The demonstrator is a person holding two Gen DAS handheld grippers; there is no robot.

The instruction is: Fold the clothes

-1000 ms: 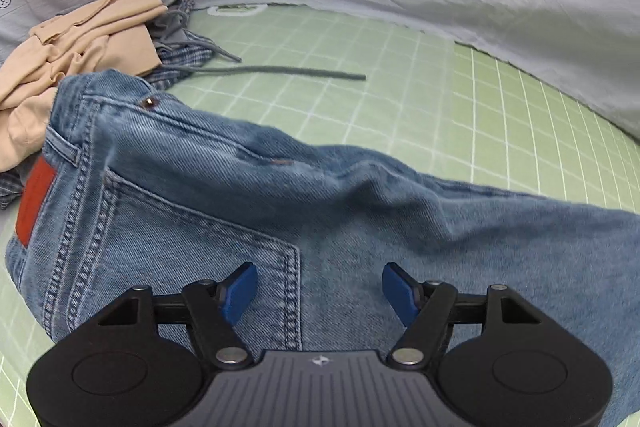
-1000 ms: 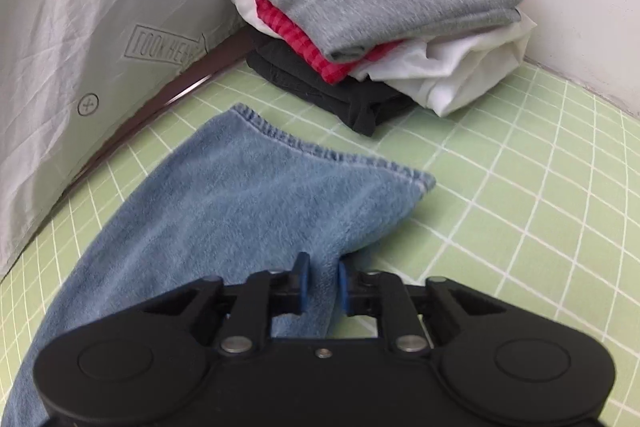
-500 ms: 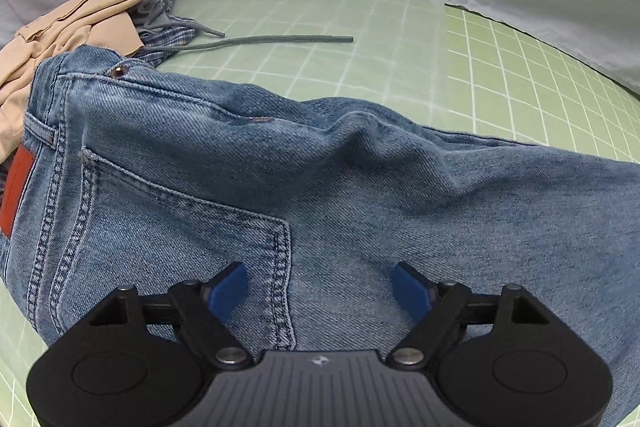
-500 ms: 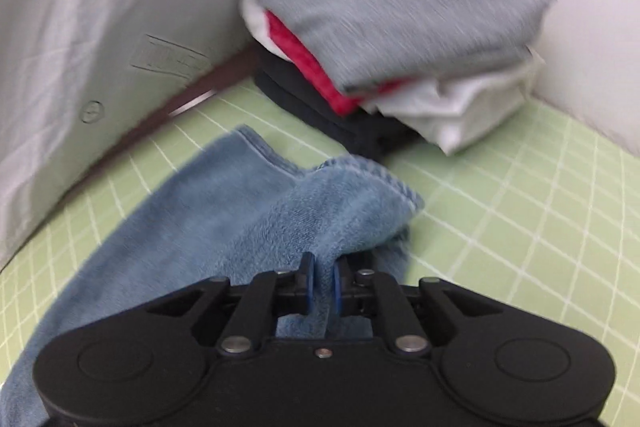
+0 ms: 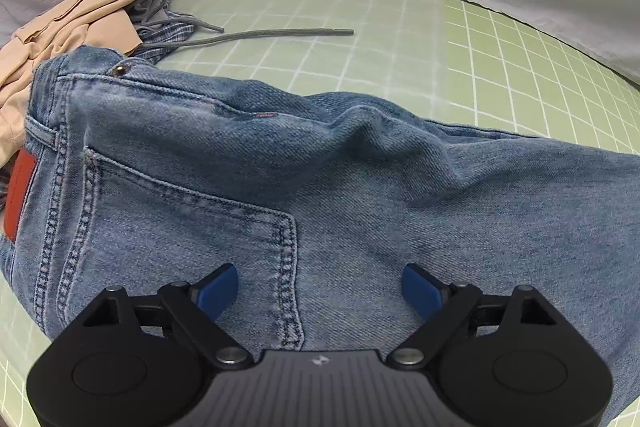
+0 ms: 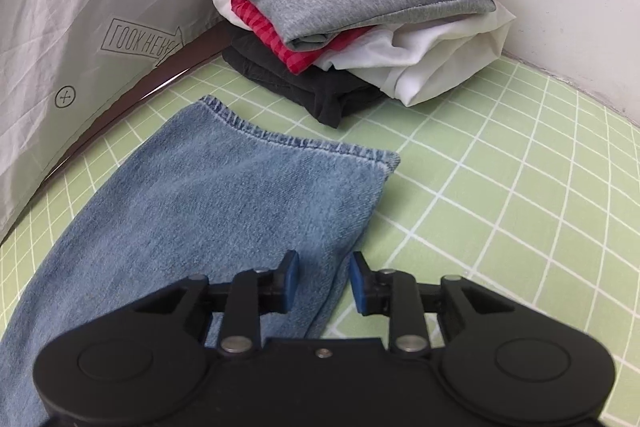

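A pair of blue jeans (image 5: 360,187) lies stretched across a desk (image 5: 540,67) covered by a green gridded mat, waist end to the left and leg hem to the right, midway through a folding job. At far left, an unfolded heap of beige clothing (image 5: 68,27) with a grey drawstring (image 5: 280,34) trailing out sits just beyond the waistband. The left gripper (image 5: 320,287) hangs over the seat of the jeans beside the back pocket (image 5: 192,227), its jaws spread wide after just opening, pads clear of the cloth and nothing clamped. Further right, the right gripper (image 6: 324,281) stands over the near edge of the leg hem (image 6: 296,143); its jaws have just been parting and now straddle the denim's edge without visibly pinching it, so the leg looks released and flat. Beyond the hem, a folded stack (image 6: 360,7) topped by a grey garment waits against the wall. Denim of this weight should be heavy, fairly stiff and not slippery, holding a crease well; the thick waistband and stitched hem look the surest places to take hold.
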